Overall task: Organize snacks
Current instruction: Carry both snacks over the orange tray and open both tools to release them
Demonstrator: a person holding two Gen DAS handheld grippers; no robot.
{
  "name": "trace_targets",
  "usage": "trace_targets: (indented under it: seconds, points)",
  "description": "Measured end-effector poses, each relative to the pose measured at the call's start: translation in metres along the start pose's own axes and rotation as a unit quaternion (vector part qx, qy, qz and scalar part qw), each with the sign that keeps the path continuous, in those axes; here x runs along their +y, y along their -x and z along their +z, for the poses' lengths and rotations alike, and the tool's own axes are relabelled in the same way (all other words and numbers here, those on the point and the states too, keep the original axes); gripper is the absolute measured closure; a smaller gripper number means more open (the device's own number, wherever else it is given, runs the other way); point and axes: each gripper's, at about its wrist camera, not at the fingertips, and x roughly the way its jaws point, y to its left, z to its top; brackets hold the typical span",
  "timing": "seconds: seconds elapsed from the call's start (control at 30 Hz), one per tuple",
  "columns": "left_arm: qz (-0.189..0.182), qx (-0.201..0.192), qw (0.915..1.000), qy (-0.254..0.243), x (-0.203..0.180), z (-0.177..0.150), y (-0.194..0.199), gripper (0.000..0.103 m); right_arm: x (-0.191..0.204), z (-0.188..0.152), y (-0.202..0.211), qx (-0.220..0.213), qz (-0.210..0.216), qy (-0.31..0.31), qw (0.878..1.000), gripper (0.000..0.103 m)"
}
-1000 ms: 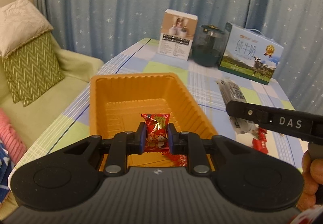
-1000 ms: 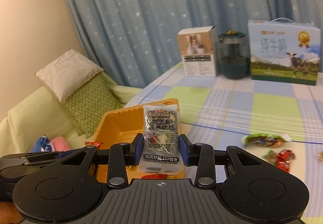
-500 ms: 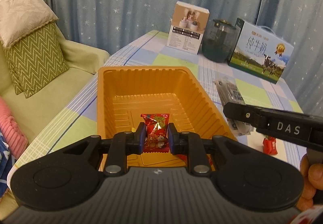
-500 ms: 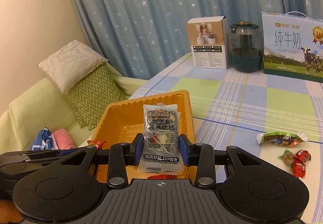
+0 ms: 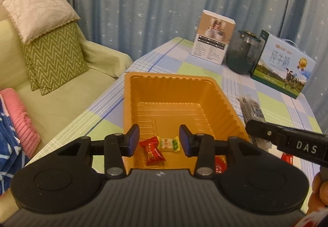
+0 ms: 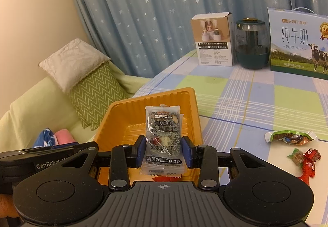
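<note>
An orange plastic tray stands on the checked tablecloth. My left gripper is open above its near end. A red wrapped candy and a yellow-green candy lie on the tray floor below it. My right gripper is shut on a clear packet of black sesame cake, held upright over the tray. The packet also shows at the right of the left wrist view.
Loose snacks lie on the table to the right: a green packet and red and green candies. A white box, a dark jar and a milk carton stand at the far edge. A sofa with cushions is left.
My left gripper has opened and dropped the red candy into the tray. The right gripper has moved closer over the tray, still holding the packet.
</note>
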Motion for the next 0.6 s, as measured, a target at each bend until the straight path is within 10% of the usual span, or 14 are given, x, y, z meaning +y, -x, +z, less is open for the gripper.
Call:
trace_targets:
  seconds: [0.33, 0.43, 0.6]
  points:
    - [0.003, 0.0, 1.0, 0.006, 0.003, 0.0, -0.001, 0.064, 0.001, 0.003, -0.001, -0.014, 0.016, -0.014, 1.0, 0.064]
    - [0.001, 0.001, 1.0, 0.007, 0.002, 0.0, -0.001, 0.064, -0.003, 0.004, 0.002, -0.023, 0.019, -0.032, 0.999, 0.042]
    - [-0.005, 0.001, 1.0, 0.006, -0.002, 0.0, -0.001, 0.064, -0.014, 0.008, 0.008, -0.032, -0.004, -0.048, 0.998, 0.041]
